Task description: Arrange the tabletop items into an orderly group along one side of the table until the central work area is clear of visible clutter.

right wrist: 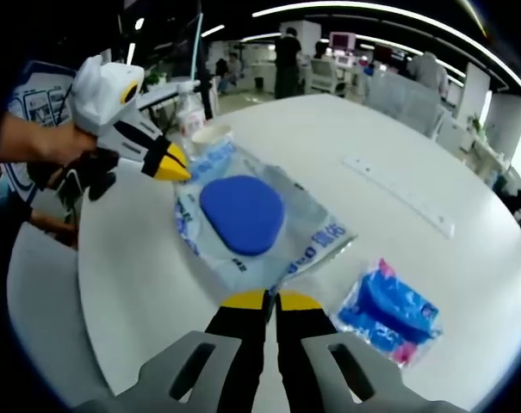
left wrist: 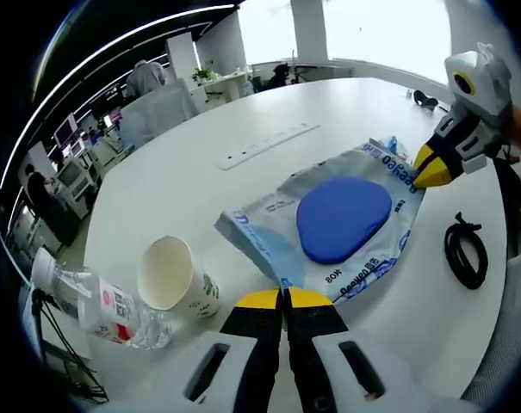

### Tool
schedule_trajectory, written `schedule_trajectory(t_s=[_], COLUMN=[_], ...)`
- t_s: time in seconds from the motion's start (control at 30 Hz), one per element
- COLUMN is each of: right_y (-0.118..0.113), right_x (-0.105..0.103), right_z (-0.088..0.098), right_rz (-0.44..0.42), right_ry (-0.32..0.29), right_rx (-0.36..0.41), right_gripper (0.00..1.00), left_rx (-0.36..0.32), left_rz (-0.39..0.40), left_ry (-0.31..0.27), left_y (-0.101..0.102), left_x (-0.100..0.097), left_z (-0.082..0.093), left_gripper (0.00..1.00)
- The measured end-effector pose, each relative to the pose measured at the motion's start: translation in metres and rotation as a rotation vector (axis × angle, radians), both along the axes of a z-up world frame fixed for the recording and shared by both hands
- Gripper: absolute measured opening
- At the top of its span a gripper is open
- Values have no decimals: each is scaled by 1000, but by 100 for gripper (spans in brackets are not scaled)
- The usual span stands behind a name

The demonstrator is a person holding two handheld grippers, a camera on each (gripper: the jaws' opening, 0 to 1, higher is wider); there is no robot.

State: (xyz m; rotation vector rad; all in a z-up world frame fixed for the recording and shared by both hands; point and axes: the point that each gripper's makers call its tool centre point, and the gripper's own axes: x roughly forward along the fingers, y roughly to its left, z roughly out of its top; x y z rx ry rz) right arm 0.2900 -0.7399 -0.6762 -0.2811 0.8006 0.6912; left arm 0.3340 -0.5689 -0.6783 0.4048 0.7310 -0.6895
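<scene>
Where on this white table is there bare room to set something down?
Bare tabletop lies beyond the long white power strip. It is crowded near the edge: clear plastic bottle, white paper cup, and the clear plastic bag with a blue pad, pinched by both claws.

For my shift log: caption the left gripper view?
Both grippers pinch opposite edges of the plastic bag on the table, beside a paper cup.

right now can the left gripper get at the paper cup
Probably yes: the paper cup lies on its side just beside the left gripper, apart from the water bottle, with nothing between, though the jaws look shut.
</scene>
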Motion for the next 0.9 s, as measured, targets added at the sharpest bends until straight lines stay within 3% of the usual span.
schedule_trajectory(t_s=[0.57, 0.9], right_y=[-2, -1], right_x=[20, 30], right_z=[-23, -33], right_rz=[-17, -28], right_ry=[10, 4], right_rx=[-7, -16], right_gripper=[0, 0], left_rx=[6, 41], left_rz=[18, -11], left_ry=[11, 15], left_y=[-1, 0], left_x=[17, 23], left_z=[-21, -33], left_gripper=[0, 0])
